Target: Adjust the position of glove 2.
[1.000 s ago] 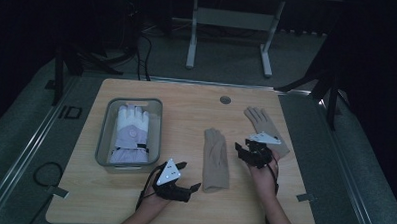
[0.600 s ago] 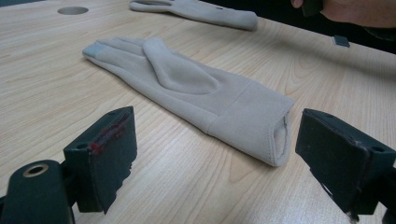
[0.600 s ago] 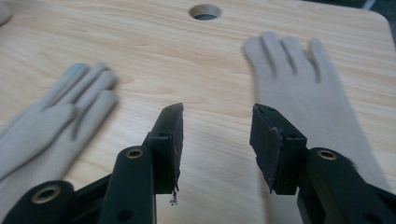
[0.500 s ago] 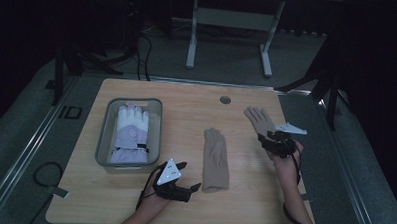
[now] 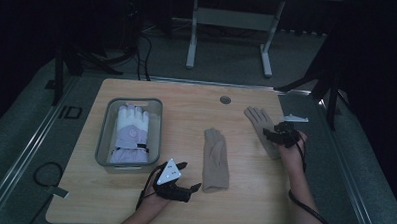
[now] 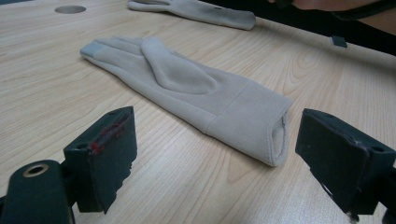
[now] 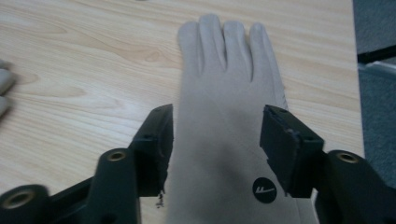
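Right now we hold the right gripper (image 7: 215, 149) low over the far beige glove (image 7: 229, 116) near the table's (image 5: 186, 106) right edge, jaws spread wide to either side of its palm, apparently to pinch it. Meanwhile our left gripper (image 6: 215, 163), likewise wide open, faces the cuff of the middle glove (image 6: 187, 93), ready to take it.

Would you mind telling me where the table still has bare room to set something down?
Free: the strip between the tray and the middle glove, and the back edge around the round hole. Crowded: the right side, where the right hand-held gripper sits over the far glove, and the front by the left hand-held gripper.
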Tool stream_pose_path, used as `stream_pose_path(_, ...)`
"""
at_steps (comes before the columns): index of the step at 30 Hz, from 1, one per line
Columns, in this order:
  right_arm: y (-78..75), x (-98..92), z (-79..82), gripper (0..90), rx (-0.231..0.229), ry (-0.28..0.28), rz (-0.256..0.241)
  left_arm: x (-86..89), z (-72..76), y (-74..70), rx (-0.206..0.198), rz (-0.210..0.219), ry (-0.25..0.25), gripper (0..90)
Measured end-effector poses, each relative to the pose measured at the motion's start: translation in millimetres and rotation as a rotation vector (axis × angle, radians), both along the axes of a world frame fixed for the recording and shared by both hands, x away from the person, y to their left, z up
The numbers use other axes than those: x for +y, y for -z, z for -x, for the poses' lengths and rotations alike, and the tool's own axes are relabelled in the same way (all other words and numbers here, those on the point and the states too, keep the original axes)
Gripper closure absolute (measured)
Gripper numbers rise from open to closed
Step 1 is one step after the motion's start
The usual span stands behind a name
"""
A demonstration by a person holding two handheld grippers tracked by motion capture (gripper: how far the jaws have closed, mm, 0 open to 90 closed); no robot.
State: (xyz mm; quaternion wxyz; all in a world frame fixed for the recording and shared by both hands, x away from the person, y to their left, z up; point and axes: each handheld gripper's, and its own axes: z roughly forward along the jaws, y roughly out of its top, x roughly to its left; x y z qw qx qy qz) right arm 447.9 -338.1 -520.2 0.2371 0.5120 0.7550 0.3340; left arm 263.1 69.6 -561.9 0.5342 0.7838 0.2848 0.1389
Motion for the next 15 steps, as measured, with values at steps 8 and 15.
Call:
stream_pose_path(8,15.7,-6.6,-17.1,36.7,0.064,0.022,0.03,0.4,-0.9,0.0,0.007,0.004,0.007,13.0)
stream_pose_path(15,24.8,-12.1,-24.6,42.6,0.077,0.03,0.03,0.4,-0.4,-0.1,0.006,0.003,0.009,12.9)
